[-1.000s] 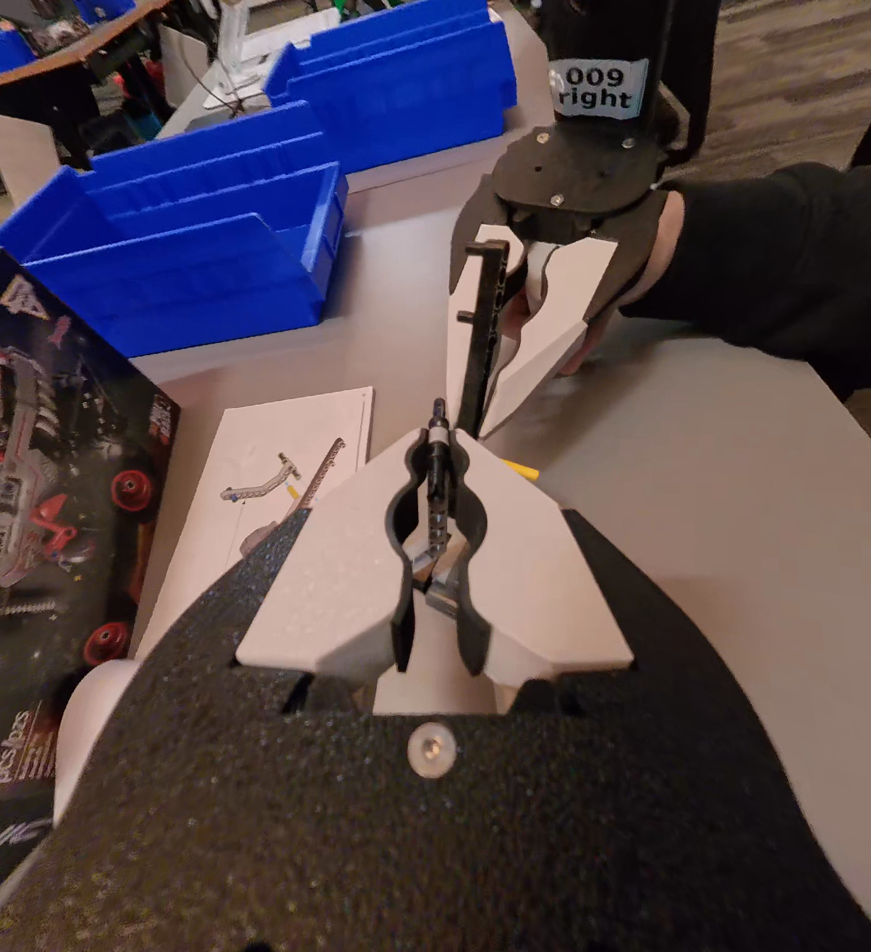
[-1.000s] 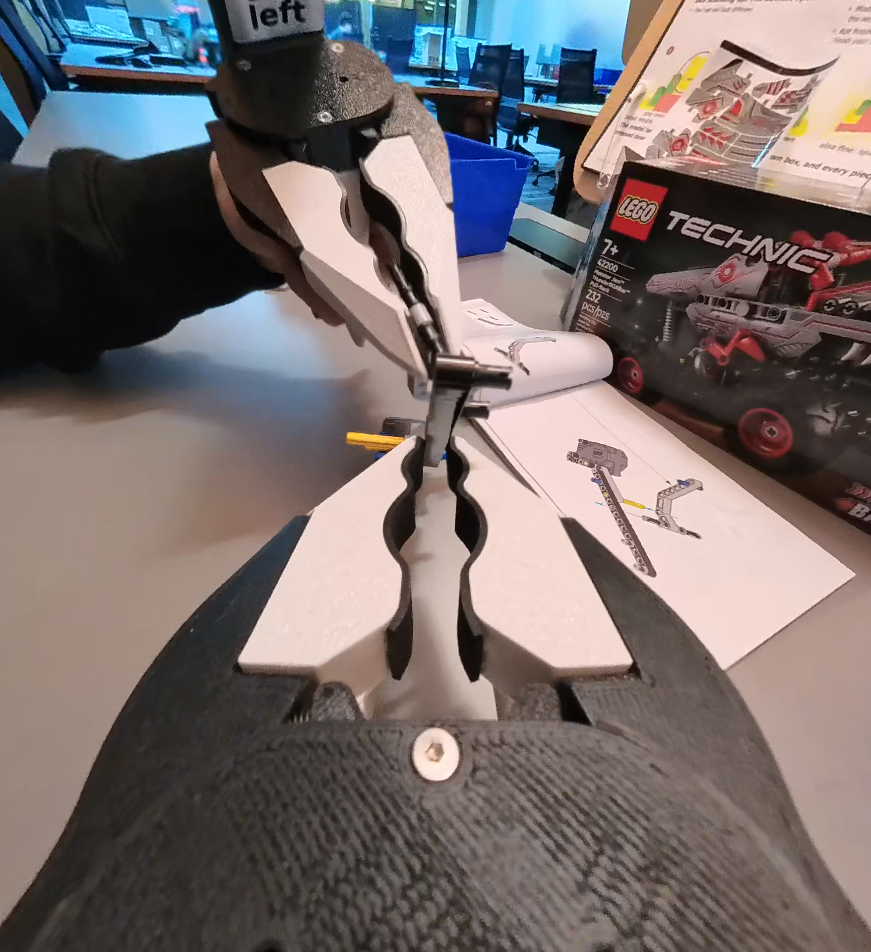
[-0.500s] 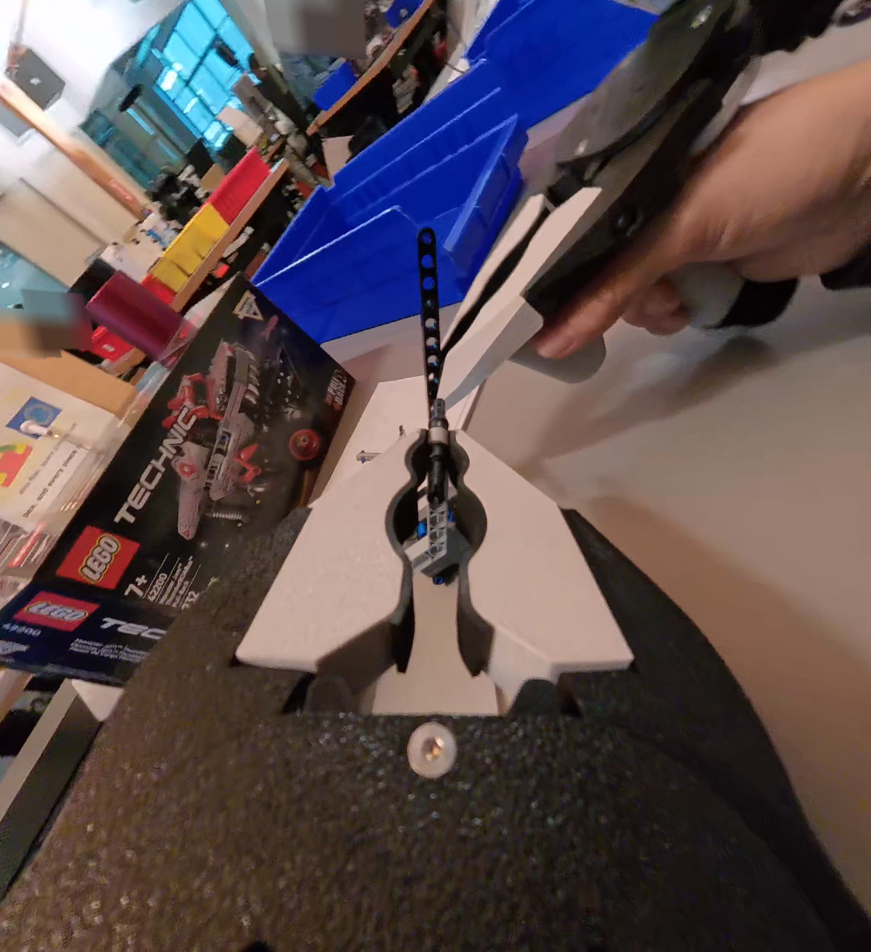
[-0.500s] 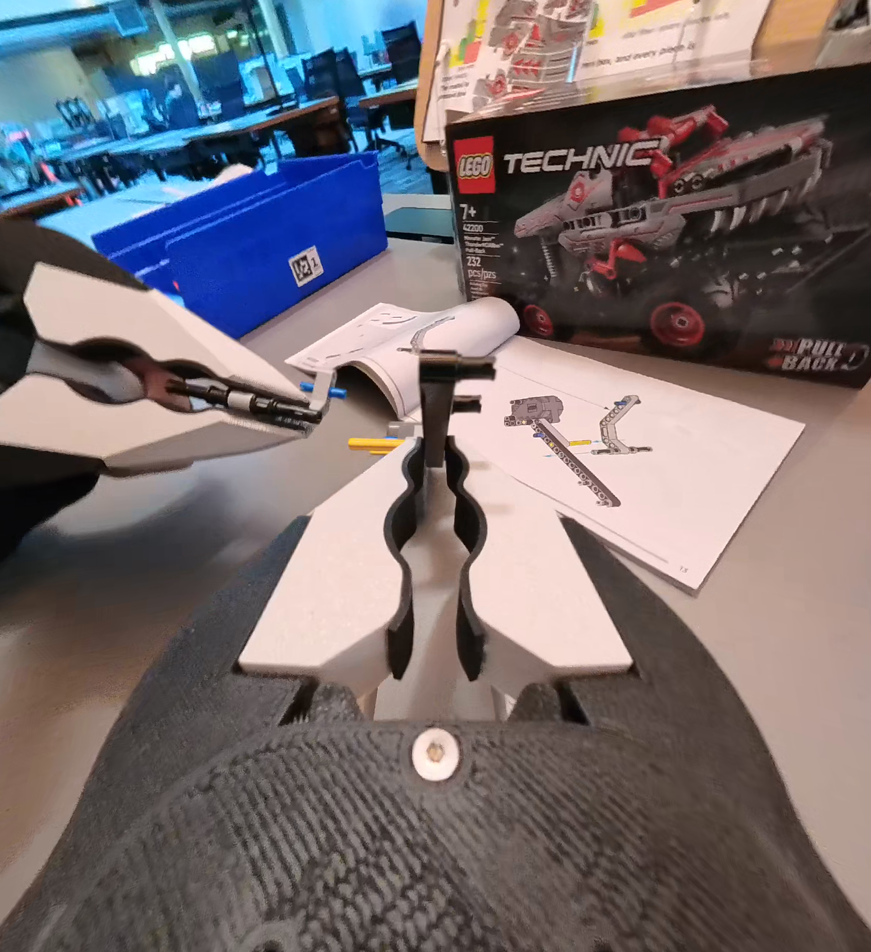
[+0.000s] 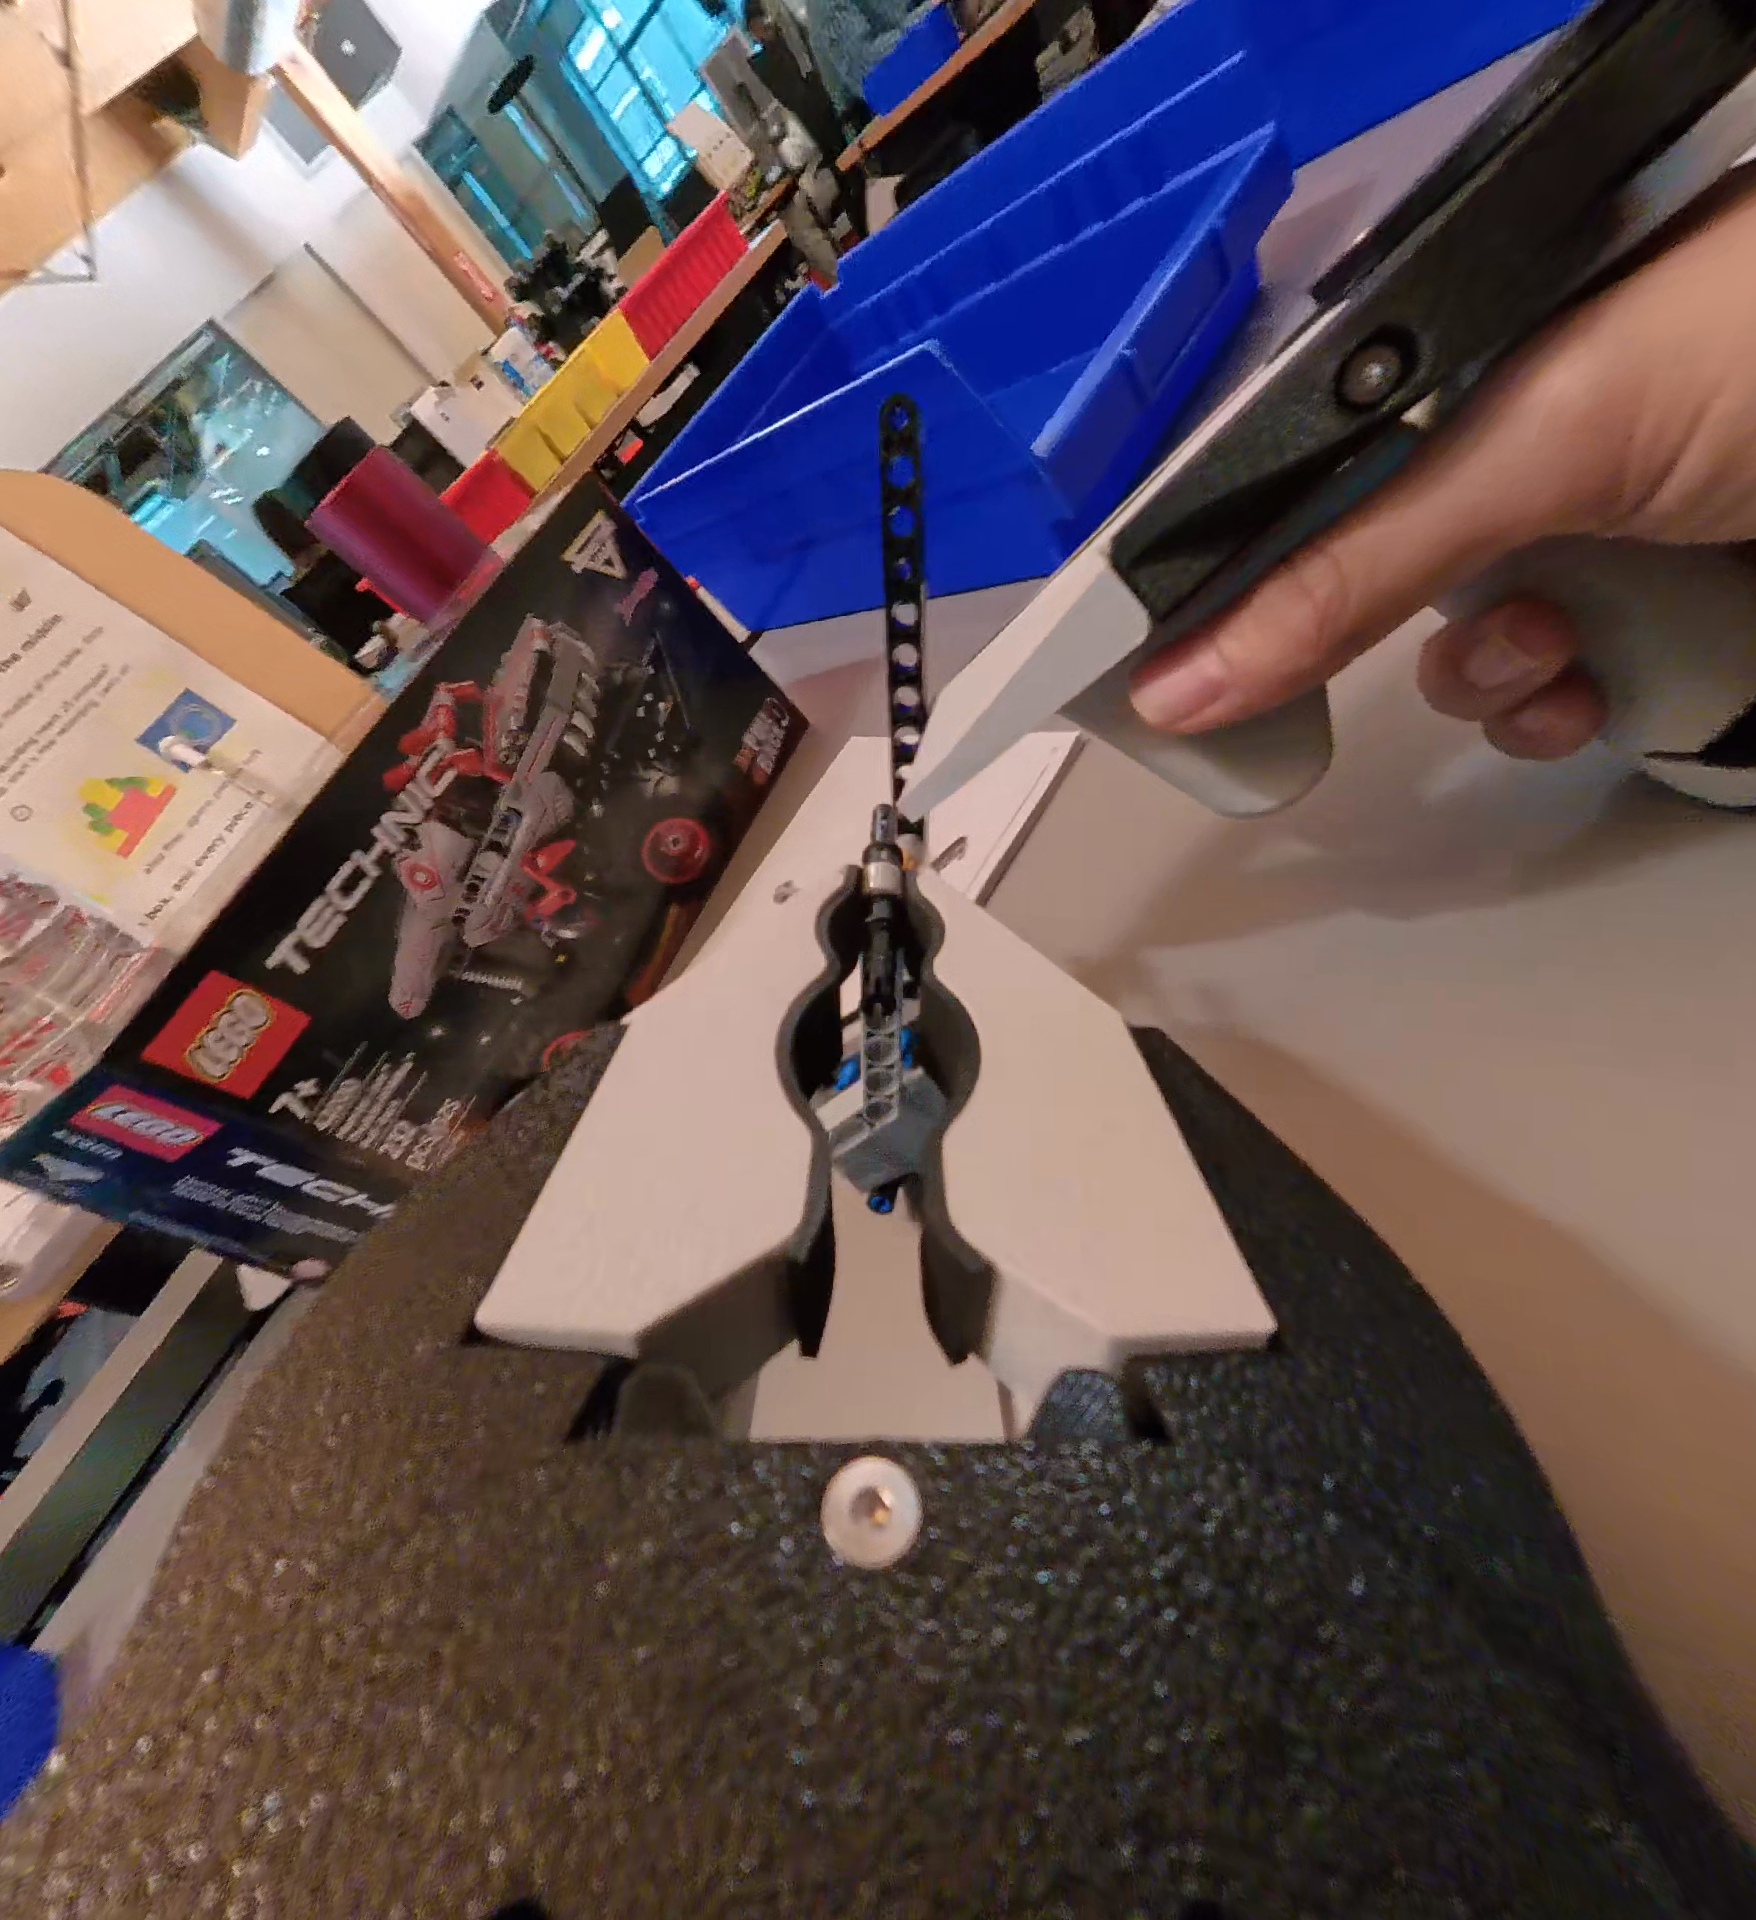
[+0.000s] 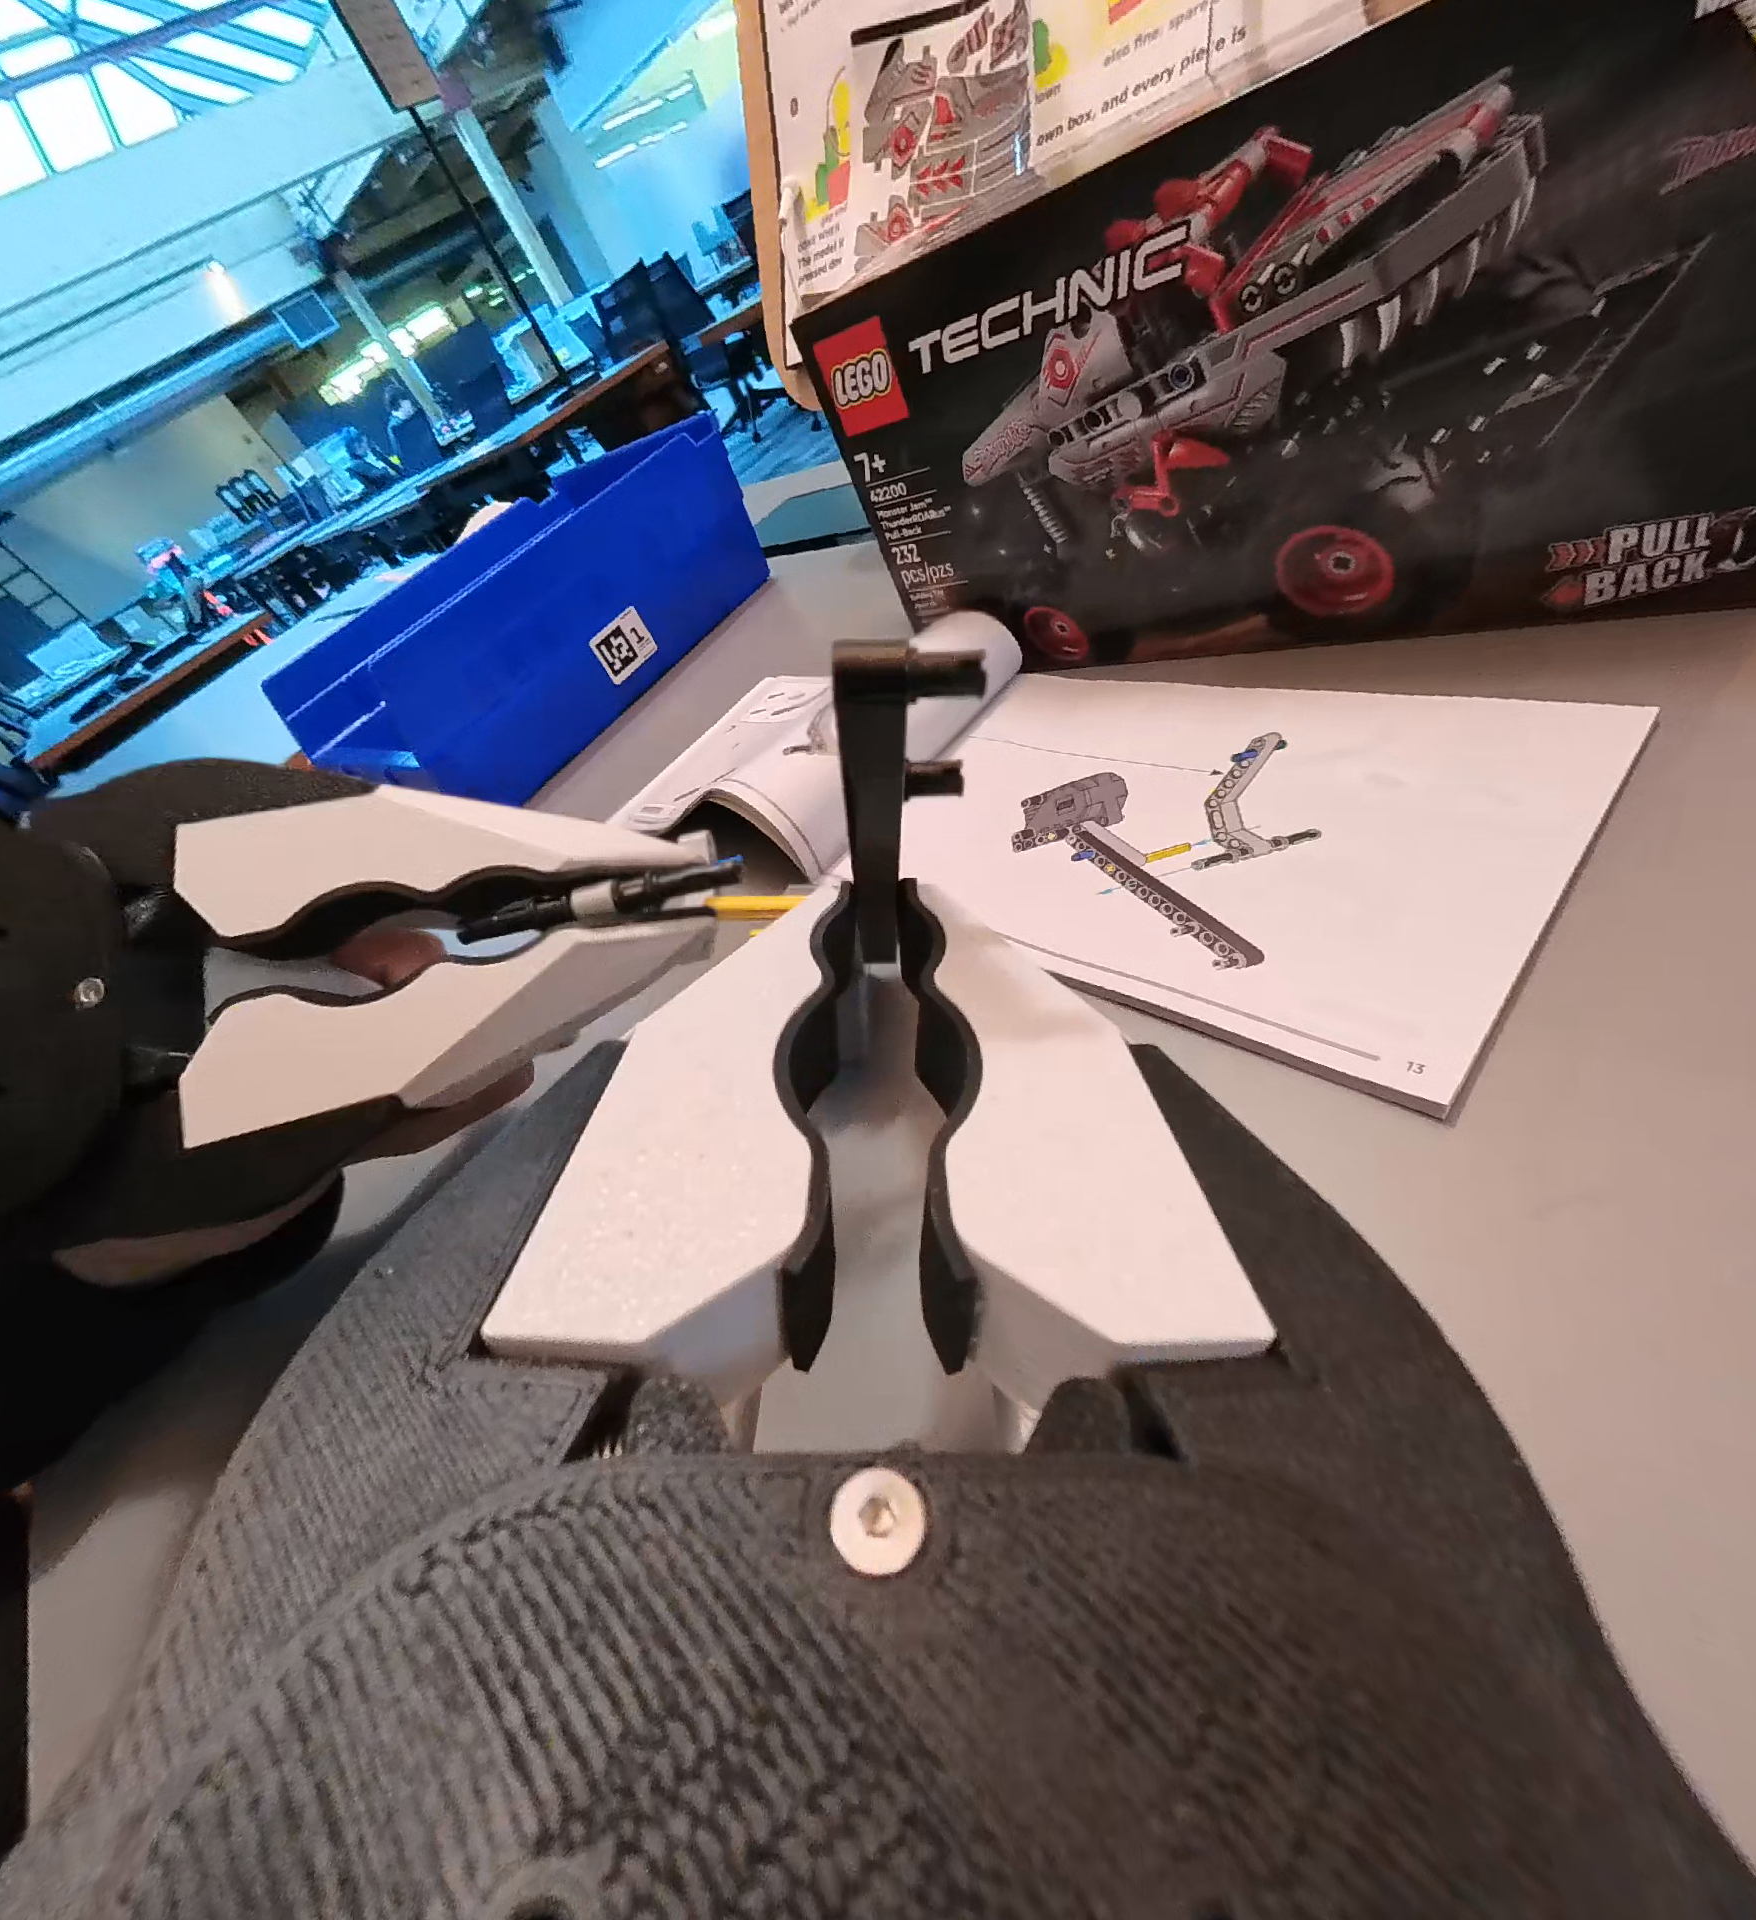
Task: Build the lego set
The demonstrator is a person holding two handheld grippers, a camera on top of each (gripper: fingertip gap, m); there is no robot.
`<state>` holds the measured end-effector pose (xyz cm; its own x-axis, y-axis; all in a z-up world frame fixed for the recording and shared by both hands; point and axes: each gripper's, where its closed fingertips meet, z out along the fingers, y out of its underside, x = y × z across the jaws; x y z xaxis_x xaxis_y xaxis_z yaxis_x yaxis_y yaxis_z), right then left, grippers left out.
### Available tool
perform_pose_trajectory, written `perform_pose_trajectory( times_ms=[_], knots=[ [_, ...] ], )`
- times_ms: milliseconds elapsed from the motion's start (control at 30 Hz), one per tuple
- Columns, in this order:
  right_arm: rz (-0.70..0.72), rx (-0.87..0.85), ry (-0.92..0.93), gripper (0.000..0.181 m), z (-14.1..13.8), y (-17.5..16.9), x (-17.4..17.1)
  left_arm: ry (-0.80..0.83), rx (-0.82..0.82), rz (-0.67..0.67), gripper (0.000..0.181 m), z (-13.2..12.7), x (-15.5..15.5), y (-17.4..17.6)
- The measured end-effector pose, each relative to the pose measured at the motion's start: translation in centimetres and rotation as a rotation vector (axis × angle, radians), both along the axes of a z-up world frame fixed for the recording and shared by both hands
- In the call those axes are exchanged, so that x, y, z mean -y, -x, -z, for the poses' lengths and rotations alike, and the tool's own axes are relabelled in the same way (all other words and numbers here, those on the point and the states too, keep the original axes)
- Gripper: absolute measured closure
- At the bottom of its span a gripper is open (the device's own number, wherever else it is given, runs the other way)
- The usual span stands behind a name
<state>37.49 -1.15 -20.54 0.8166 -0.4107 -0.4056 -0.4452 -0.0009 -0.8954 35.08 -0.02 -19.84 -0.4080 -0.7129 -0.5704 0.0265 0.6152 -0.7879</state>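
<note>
My left gripper [image 5: 879, 883] is shut on a small assembly [image 5: 884, 1049]: a black axle with a grey bush, fixed to a grey block with blue pins. In the right wrist view the left gripper [image 6: 697, 883] lies level at the left, its axle assembly [image 6: 604, 899] pointing at the beam. My right gripper [image 6: 869, 904] is shut on the lower end of a long black beam [image 6: 866, 790] that stands upright, with two black pins sticking out to the right. The beam [image 5: 898, 582] and the right gripper [image 5: 910, 810] show just beyond the left tips.
The set's dark box [image 6: 1321, 395] stands at the back of the grey table [image 6: 1580, 1351]. An open instruction booklet [image 6: 1269, 883] lies before it. Blue bins [image 6: 541, 634] stand at the left. A yellow axle [image 6: 760, 904] lies on the table by the booklet. Left and right tips are no more than a few centimetres apart.
Both grippers have tilted up from the table. The left gripper has turned level and come off the beam's top, then moved in toward the beam from the side. Both holds are unchanged.
</note>
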Motion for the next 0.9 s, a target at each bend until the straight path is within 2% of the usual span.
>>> perform_pose_trajectory(
  times_ms=[33, 200, 300, 500, 600, 667, 700, 800, 900],
  knots=[
    [0.001, -0.001, -0.003, 0.176, 0.0, 0.0, 0.0, 0.014, -0.012, 0.012, 0.177, 0.1, 0.2, 0.0],
    [-0.005, -0.043, -0.008, 0.176, 0.3, 0.0, 0.0, 0.054, -0.065, 0.033, 0.177, 0.6, 0.4, -0.4],
    [-0.086, -0.097, 0.034, 0.175, 1.2, 0.9, -0.1, 0.026, -0.114, 0.045, 0.177, 1.1, 0.3, -0.7],
    [-0.230, -0.181, 0.201, 0.171, 3.6, 3.0, 2.1, -0.083, -0.292, 0.238, 0.177, 2.8, 1.7, -0.1],
    [-0.251, -0.188, 0.370, 0.153, 5.2, 3.7, 3.7, -0.147, -0.381, 0.352, 0.177, 3.3, 2.3, 0.3],
    [-0.226, -0.167, 0.543, 0.144, 6.8, 3.7, 5.7, -0.195, -0.425, 0.417, 0.177, 3.8, 2.7, 0.6],
    [-0.217, -0.150, 0.578, 0.147, 6.8, 3.7, 6.3, -0.219, -0.430, 0.434, 0.177, 4.0, 2.8, 0.6],
    [-0.171, -0.057, 0.667, 0.135, 6.5, 2.5, 7.8, -0.275, -0.443, 0.467, 0.177, 4.5, 3.2, 0.5],
    [-0.234, 0.112, 0.719, 0.128, 6.3, 2.6, 7.4, -0.302, -0.457, 0.494, 0.177, 4.3, 3.4, 0.7]
  ],
)
